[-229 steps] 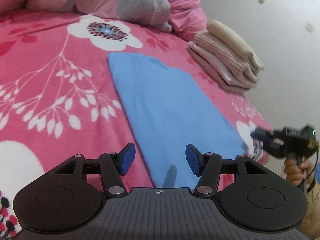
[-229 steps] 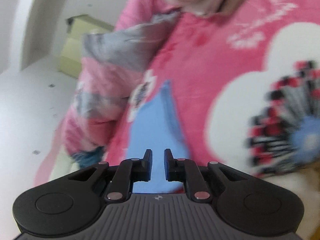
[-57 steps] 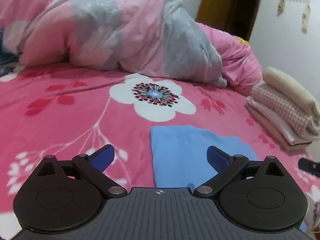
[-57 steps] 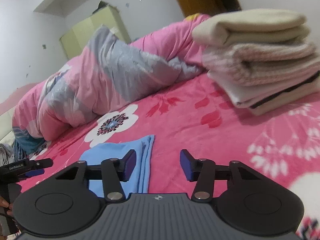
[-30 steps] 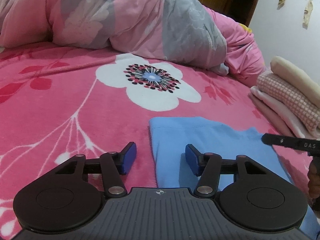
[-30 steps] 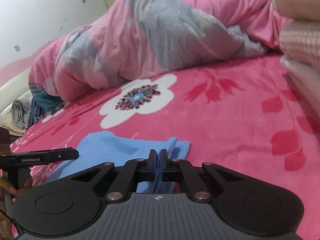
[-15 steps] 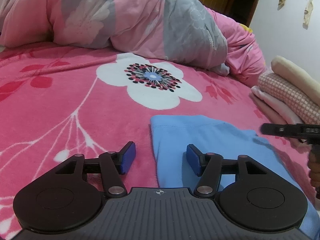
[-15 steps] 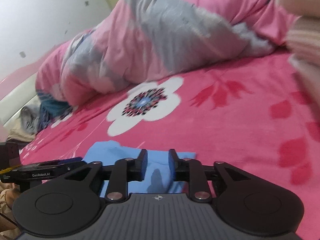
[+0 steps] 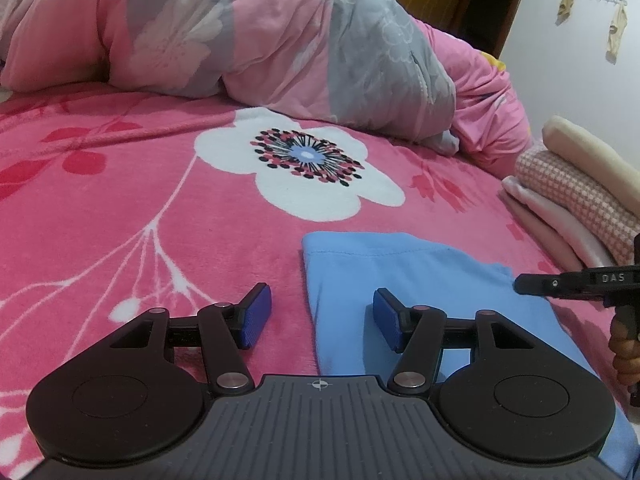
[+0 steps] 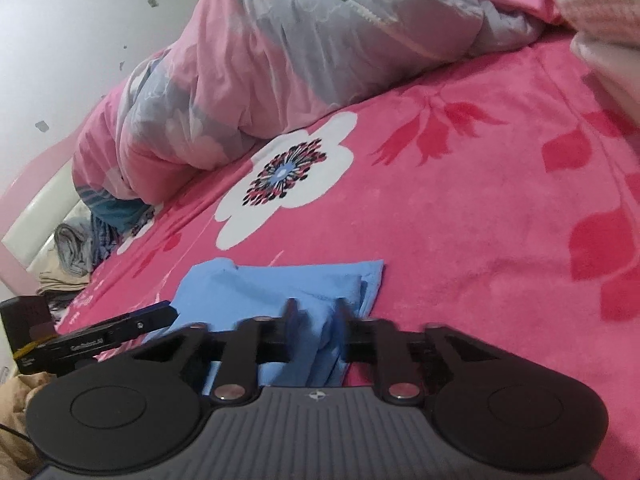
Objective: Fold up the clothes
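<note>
Lying flat on the pink floral blanket point(image 9: 120, 208), the folded blue garment point(image 9: 420, 280) runs lengthwise from 6 toward 12 o'clock. The right gripper point(image 10: 314, 320), nearer, has just closed its jaws, pinching the right edge. The left gripper point(image 9: 320, 318) stands half-open, straddling the left edge, gripping nothing.

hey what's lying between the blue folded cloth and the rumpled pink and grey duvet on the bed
Only bare blanket, with its white flower print, lies between the blue cloth and the duvet; the left wrist view shows it.
</note>
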A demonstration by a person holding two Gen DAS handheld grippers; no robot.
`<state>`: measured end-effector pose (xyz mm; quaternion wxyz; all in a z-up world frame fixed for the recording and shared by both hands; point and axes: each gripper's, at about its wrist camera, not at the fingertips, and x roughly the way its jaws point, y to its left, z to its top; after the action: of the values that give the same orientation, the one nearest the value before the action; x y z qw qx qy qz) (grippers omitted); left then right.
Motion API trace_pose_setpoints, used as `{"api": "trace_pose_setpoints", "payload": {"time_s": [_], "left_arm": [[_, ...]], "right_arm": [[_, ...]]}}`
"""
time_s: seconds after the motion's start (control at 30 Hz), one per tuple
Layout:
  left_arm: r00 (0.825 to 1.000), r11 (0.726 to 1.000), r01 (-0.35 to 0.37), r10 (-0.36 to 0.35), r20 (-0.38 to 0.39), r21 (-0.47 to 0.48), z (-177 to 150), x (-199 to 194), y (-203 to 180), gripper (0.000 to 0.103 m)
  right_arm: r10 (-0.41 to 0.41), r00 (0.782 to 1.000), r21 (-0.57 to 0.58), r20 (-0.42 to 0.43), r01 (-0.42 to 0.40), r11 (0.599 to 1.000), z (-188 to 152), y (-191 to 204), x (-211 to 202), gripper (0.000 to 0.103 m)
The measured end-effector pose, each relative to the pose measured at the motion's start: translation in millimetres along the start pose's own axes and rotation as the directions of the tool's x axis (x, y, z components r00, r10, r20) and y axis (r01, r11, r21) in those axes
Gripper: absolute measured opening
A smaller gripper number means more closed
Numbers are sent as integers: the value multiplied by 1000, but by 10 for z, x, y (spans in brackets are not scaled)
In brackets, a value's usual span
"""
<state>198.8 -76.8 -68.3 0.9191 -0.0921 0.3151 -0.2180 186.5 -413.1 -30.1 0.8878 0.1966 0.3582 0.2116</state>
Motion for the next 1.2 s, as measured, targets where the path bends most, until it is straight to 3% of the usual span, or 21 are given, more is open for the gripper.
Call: {"api": "trace_pose_setpoints", "payload": {"time_s": [0.23,0.6,0.7,0.87,0.93,1.1,1.2], "left_arm": [[1000,1000,-9,10,6,-5,4,-11,4,57],[1000,1000,-22,22,7,-1,0,2,-15,57],[1000,1000,-26,26,4,4,1,8,-22,58],[1000,1000,-29,29,3,5,28,-32,-42,65],[999,999,-42,42,16,5,51,-99,-68,73],[999,999,1,-2,38,36,64,-367,-179,77],[999,996,46,-47,5,78,-1,-510,-306,77]], "right_arm": [[-33,996,-123,89,44,991,87,251,-54,1],[-109,993,-141,45,114,983,9,158,104,1],[-116,992,-94,43,119,988,5,144,54,4],[-152,980,-20,128,156,988,-118,273,-535,11],[-177,972,13,156,177,984,-279,346,-865,18],[-205,959,153,194,177,972,-850,445,-1531,19],[-210,957,237,199,161,958,-1213,499,-1714,19]]}}
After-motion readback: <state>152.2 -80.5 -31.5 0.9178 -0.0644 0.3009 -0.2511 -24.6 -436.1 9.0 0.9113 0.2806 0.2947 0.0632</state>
